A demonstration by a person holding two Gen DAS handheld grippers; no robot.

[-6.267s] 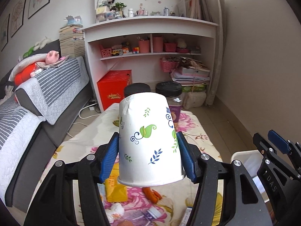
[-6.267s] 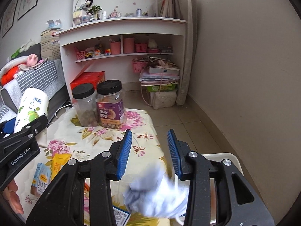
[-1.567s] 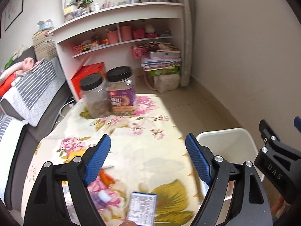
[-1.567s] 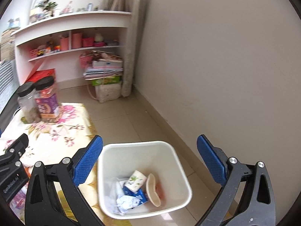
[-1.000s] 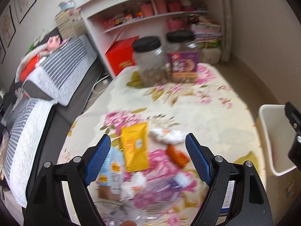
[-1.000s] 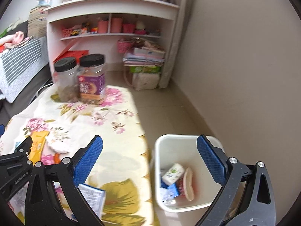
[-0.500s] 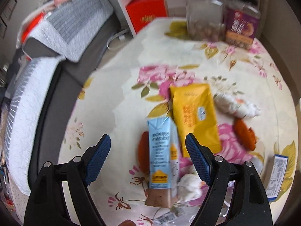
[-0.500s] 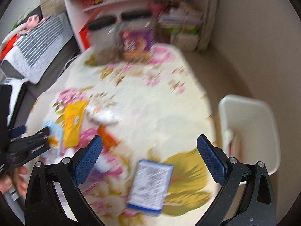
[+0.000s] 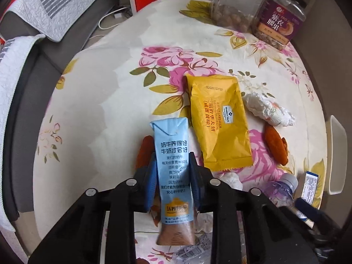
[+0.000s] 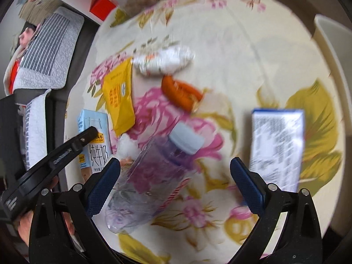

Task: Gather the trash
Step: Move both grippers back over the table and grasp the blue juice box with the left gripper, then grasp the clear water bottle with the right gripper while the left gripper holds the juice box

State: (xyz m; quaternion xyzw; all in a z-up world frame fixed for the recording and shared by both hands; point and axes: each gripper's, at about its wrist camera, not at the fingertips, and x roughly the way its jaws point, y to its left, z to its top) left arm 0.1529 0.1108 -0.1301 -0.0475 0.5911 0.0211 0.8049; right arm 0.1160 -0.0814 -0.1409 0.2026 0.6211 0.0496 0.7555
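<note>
- The blue milk carton (image 9: 173, 165), lying on the flowery surface (image 9: 114, 83), has just been squeezed by the closing left claw (image 9: 172, 179) (low down), so it could tip out when lifted.
- The clear bottle (image 10: 154, 176) lies between the wide-open, empty right claw (image 10: 175, 181) and could roll away if bumped.

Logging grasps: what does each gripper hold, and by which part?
The left gripper clamps the blue milk carton across its narrow sides, mid-body. The right gripper holds nothing.
</note>
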